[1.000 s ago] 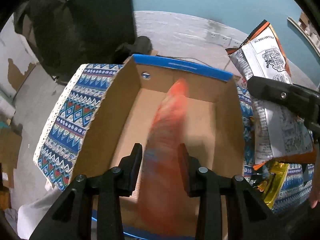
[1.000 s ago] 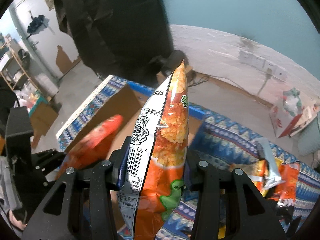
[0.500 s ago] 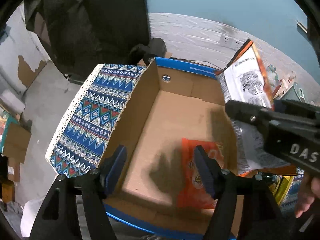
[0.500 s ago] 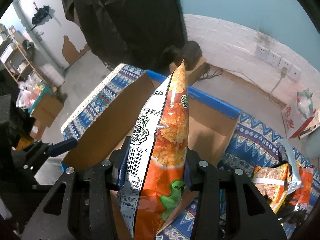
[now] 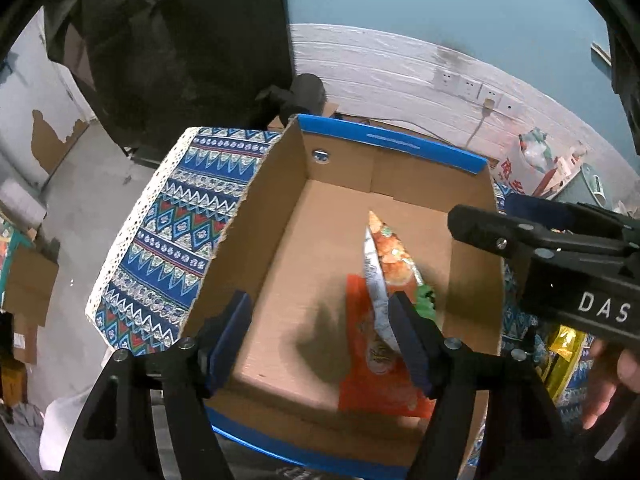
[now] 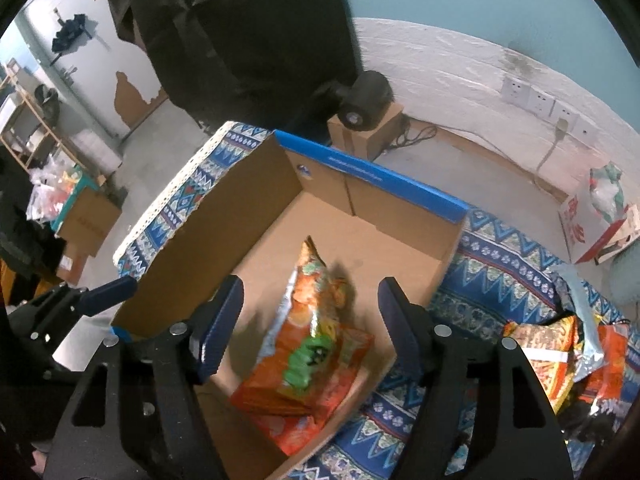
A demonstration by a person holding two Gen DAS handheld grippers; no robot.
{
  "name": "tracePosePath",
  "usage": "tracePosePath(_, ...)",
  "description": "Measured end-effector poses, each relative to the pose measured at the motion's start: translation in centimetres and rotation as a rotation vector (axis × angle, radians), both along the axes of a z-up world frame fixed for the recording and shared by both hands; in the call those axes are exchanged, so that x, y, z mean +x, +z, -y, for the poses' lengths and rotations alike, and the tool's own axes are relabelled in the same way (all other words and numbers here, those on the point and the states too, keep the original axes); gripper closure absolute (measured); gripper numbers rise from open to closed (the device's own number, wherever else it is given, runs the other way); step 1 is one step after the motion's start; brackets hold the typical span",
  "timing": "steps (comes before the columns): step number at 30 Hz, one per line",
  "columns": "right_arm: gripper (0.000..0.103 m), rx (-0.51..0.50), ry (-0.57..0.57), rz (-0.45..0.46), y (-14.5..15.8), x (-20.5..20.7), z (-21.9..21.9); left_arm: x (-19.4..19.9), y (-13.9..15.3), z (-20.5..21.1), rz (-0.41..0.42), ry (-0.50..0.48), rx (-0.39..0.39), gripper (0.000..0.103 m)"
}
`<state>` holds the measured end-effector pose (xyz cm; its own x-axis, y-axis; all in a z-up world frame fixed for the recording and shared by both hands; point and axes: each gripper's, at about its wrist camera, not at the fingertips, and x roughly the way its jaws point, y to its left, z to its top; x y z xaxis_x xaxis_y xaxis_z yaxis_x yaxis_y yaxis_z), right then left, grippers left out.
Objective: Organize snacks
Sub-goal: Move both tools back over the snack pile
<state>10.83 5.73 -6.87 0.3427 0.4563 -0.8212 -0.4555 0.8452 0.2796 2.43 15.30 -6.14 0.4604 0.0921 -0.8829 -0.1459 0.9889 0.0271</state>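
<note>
There is one box (image 6: 256,208) with a blue rim. Two snack bags lie inside it: one flat orange bag (image 6: 344,364) and one orange and white bag (image 6: 316,292) on top of it. One patterned cloth (image 6: 504,256) is under the box. Beside the box is a heap of more bags (image 6: 560,360), about four, hard to count. Two grippers show, left (image 5: 320,340) and right (image 6: 310,320).

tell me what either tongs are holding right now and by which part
Nothing is held. Both the left tongs and right tongs have just been opening and stand open and empty; the orange chip bag lies loose in the cardboard box.
</note>
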Motion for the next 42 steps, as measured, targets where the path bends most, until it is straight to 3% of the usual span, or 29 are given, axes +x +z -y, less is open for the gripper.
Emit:
tracePosePath(7,0.023,-0.035,-0.059,0.026,0.9,0.2,2.7,0.1,0.2,1.6,0.005,-0.032,-0.007,0.03)
tracePosePath(25,0.022,-0.178,-0.23,0.089,2.5,-0.1,12.2,1.0,0.3,7.8,0.004,-0.148,-0.034,0.027)
tracePosePath(42,0.022,-0.299,-0.363,0.043,-0.2,-0.4,21.8,2.6,-1.0,13.6,-0.027,-0.234,-0.045,0.025)
